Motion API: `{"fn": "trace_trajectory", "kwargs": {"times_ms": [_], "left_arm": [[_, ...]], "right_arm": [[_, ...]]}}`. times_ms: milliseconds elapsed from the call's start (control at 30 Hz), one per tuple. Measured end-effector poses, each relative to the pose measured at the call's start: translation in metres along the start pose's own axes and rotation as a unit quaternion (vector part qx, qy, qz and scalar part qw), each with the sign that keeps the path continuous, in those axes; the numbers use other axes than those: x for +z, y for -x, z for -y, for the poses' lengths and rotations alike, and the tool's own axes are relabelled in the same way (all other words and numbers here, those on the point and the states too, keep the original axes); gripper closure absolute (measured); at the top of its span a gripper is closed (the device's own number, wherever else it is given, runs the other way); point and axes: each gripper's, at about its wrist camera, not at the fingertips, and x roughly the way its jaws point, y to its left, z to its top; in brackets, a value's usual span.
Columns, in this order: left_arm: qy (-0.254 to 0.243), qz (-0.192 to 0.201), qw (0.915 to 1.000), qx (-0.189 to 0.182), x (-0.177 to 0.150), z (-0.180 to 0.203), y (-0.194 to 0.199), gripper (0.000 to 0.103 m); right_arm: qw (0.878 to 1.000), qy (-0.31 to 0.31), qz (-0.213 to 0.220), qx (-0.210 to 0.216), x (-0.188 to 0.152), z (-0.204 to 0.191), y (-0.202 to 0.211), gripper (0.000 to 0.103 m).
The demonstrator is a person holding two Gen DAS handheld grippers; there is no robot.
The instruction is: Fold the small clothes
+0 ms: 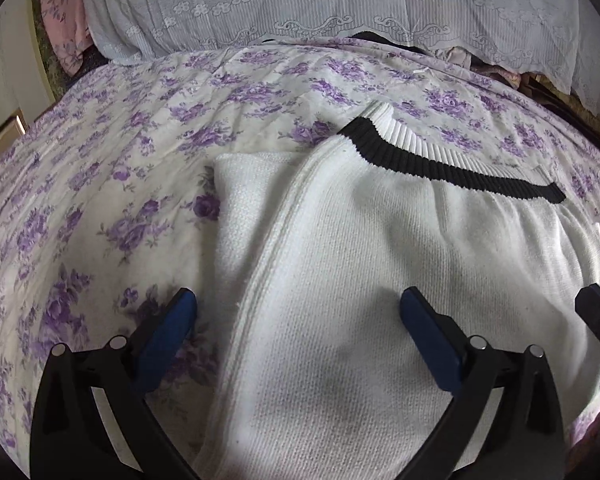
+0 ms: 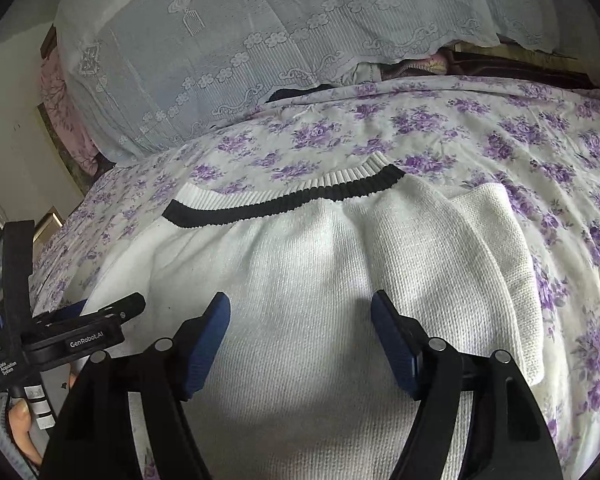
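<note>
A white knit sweater (image 1: 360,280) with a black-striped ribbed hem (image 1: 440,160) lies flat on the floral bedspread (image 1: 100,200); it also shows in the right wrist view (image 2: 300,280), hem (image 2: 292,200) at the far end. Both sleeves are folded in over the body (image 1: 244,208) (image 2: 500,240). My left gripper (image 1: 298,316) is open just above the sweater's left edge, holding nothing. My right gripper (image 2: 300,320) is open above the sweater's middle, holding nothing. The right gripper's finger shows at the left view's right edge (image 1: 596,312); the left gripper shows at the right view's left (image 2: 80,328).
A white lace cover (image 1: 340,8) (image 2: 260,40) drapes over a pile at the far end of the bed. Pink fabric (image 1: 60,20) and a wall (image 2: 16,152) lie at the far left. Bare floral bedspread (image 2: 540,140) surrounds the sweater.
</note>
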Motion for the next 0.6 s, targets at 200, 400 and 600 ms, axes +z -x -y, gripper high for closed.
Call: {"fn": "trace_trajectory", "kwargs": {"times_ms": [200, 400, 600], "left_arm": [[0.028, -0.008, 0.9996, 0.002, -0.028, -0.028, 0.023, 0.004], [-0.017, -0.014, 0.9983, 0.053, -0.051, -0.02, 0.028, 0.004], [0.003, 0.04, 0.9991, -0.016, -0.052, -0.023, 0.067, 0.005]], "right_arm": [[0.998, -0.036, 0.037, -0.02, -0.02, 0.019, 0.045, 0.029], [0.996, -0.086, -0.012, -0.017, -0.034, 0.052, 0.047, 0.037], [0.991, -0.127, 0.046, -0.007, -0.043, 0.066, 0.084, 0.036]]}}
